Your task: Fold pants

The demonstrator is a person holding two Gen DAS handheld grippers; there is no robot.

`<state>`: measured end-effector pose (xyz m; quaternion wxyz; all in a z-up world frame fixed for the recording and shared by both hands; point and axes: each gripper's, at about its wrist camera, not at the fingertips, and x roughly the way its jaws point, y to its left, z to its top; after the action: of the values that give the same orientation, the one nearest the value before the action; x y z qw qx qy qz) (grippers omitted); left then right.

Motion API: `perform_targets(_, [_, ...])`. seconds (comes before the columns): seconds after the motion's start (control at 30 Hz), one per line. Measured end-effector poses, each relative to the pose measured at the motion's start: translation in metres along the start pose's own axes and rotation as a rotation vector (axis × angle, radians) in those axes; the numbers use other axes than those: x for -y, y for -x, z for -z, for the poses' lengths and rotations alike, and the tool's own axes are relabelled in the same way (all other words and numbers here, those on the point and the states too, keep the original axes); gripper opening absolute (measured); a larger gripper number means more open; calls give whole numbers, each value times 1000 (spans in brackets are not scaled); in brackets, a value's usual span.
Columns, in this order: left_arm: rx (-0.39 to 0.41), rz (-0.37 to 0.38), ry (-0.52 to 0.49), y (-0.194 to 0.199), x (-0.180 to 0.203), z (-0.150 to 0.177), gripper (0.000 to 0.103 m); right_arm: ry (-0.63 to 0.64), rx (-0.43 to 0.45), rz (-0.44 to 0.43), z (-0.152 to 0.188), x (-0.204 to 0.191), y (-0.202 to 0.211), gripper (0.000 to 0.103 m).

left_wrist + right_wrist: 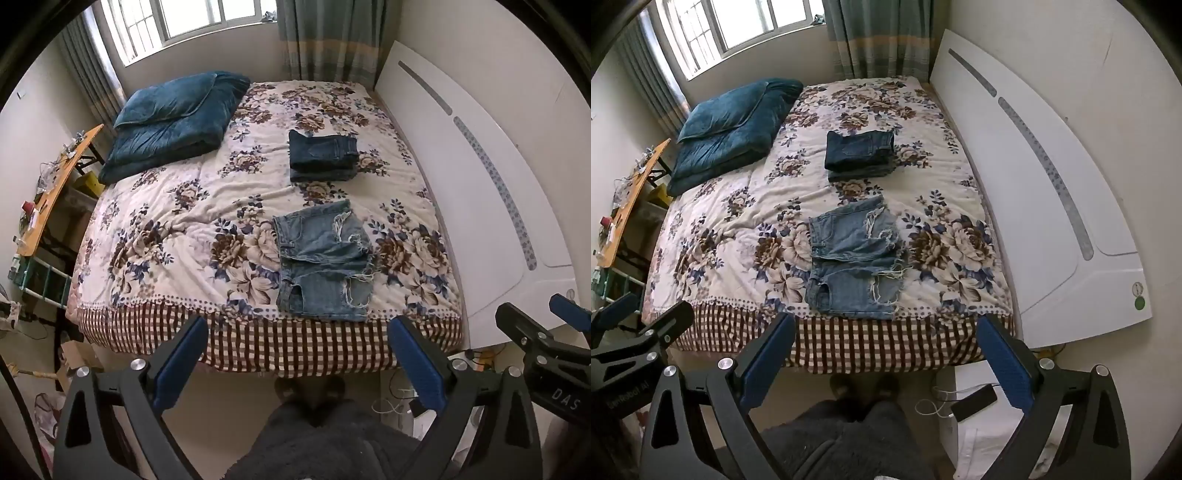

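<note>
Light blue denim shorts (323, 260) with frayed hems lie partly folded near the front edge of the floral bed (166, 229); they also show in the right wrist view (855, 256). A folded stack of dark blue jeans (323, 155) lies farther back on the bed (720, 221), also seen in the right wrist view (860, 155). My left gripper (299, 332) is open and empty, held off the bed in front of its edge. My right gripper (886, 330) is open and empty, beside the left one; its fingers (569, 314) show at the right of the left wrist view.
A folded teal quilt with a pillow (173, 118) lies at the bed's back left. A white headboard (461, 166) runs along the right side. A cluttered wooden desk (55, 192) stands left. A phone on a cable (975, 402) lies on a white stand at front right.
</note>
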<state>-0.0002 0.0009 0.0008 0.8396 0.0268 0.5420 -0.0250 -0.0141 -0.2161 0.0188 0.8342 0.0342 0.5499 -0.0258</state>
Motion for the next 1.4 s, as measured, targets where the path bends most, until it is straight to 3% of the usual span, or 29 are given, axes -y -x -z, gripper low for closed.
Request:
perform_targets(0.83, [14, -1, 18, 18, 1, -20, 100, 0, 5, -20, -2, 2, 17, 100])
perform_targets(1.4, [25, -3, 15, 19, 2, -16, 100, 2, 8, -19, -1, 0, 19, 100])
